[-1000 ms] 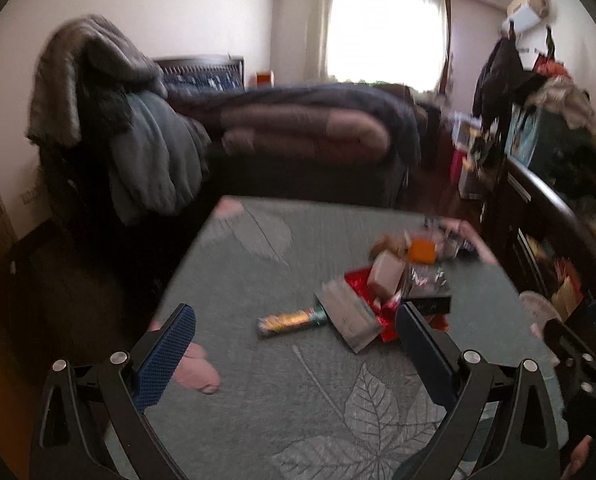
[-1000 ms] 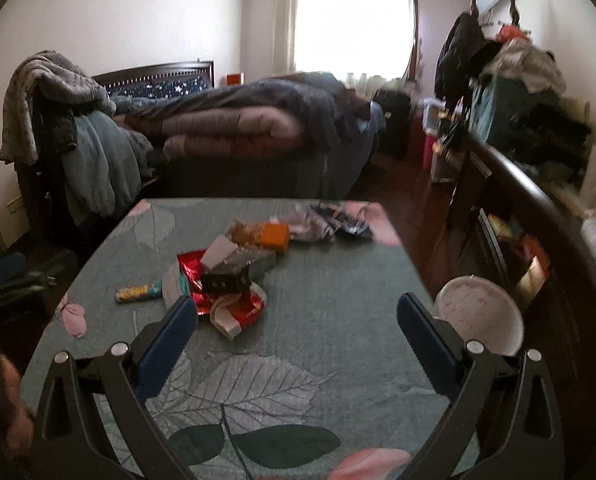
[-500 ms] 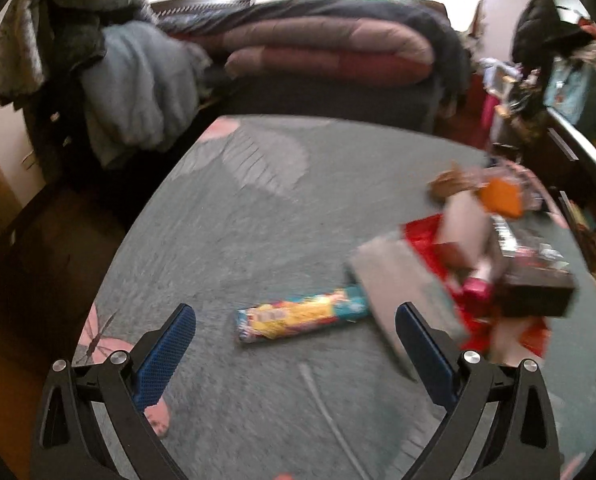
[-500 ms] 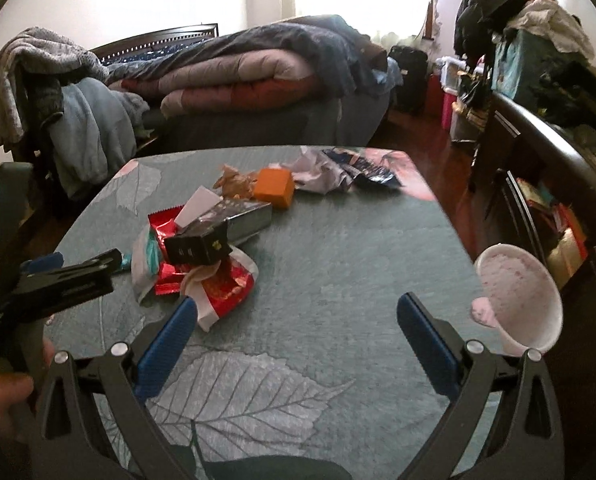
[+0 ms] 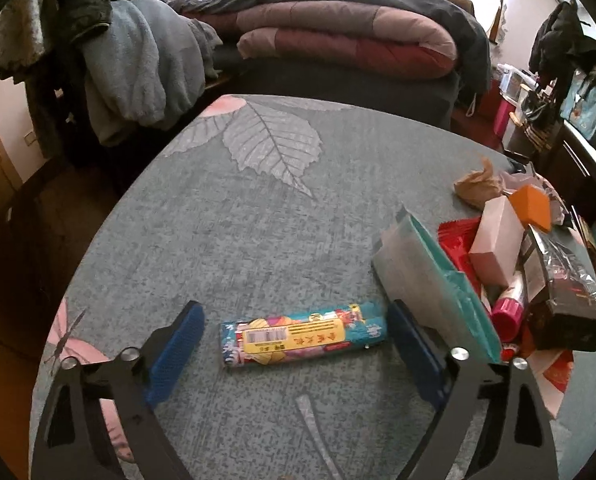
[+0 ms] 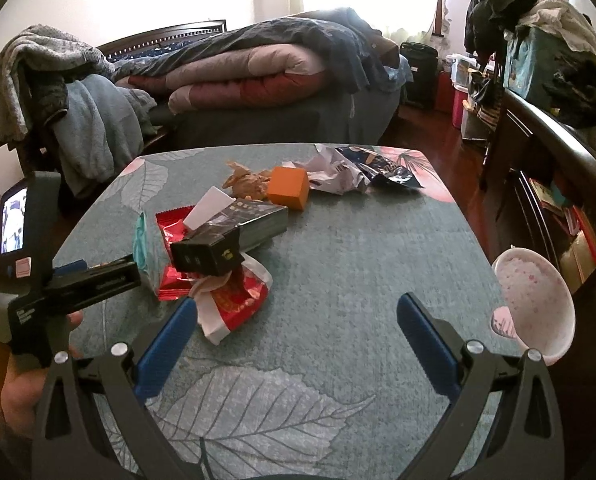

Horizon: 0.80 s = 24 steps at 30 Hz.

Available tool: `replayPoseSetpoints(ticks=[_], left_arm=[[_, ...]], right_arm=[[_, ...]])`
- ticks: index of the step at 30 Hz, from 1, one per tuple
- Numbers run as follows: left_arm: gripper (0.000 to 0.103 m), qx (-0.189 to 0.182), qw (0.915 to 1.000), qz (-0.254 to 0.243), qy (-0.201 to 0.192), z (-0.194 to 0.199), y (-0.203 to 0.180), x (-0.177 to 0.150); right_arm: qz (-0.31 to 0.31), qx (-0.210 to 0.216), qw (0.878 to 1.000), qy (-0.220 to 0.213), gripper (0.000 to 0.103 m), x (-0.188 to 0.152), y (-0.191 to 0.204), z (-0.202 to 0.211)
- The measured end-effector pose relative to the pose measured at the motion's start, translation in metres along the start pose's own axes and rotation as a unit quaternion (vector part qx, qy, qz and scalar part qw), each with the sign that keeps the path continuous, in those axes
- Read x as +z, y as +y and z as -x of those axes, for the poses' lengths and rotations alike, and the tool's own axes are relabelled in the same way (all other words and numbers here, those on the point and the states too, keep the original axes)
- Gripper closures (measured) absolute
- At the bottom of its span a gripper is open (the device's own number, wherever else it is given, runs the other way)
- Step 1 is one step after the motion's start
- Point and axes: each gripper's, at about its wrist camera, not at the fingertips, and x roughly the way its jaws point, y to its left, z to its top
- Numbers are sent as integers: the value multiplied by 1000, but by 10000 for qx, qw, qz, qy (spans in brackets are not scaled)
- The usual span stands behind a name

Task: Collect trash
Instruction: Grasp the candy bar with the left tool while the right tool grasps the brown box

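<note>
Now the left gripper is spread wide and low over the bench, with one blue finger on each side of a colourful snack wrapper. The wrapper lies flat on the green leaf-patterned cloth, between the two fingers. Its long axis runs from left to right across the view, so it lies crosswise to the fingers, and the right end sits slightly higher in the picture than the left end. The right end is just beside the right finger; whether they touch I cannot tell. The left end stays apart from the left finger.

To the right of the wrapper lies the pile of trash: a teal pouch, a red foil wrapper, a pink box, a black box, an orange box and a crumpled brown paper.

From the right wrist view, the left gripper comes in from the left edge beside the teal pouch. The black box rests on the red foil wrapper, and a red and white wrapper lies in front of them. The right gripper is also spread wide and holds nothing, above bare cloth near the bench's front. A white bowl is at the right edge of the bench.
</note>
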Motion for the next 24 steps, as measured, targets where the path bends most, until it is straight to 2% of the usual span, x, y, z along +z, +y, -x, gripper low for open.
replayPoseSetpoints(ticks=[1,6,13,20,23,24], left_arm=[[22,19,10000,-14,-24,1,0,-1],[22,-98,9999,63,-97,4,6,-1],[22,-119,9988,435,-178,12,28,-4],[22,-235,9975,634,-208,14,46,-5],[22,-318,9974,612,-221,15,46,-7],[22,-348,9973,599,-236,16,46,-8]], right_arm=[[7,9,10000,17,3,1,1,-1],[-20,73,10000,47,3,11,7,-9],[-89,259,9996,103,3,33,27,-32],[58,-33,9989,465,3,45,60,-80],[47,-108,9991,395,4,45,60,-85],[42,-103,9994,341,7,45,60,-84]])
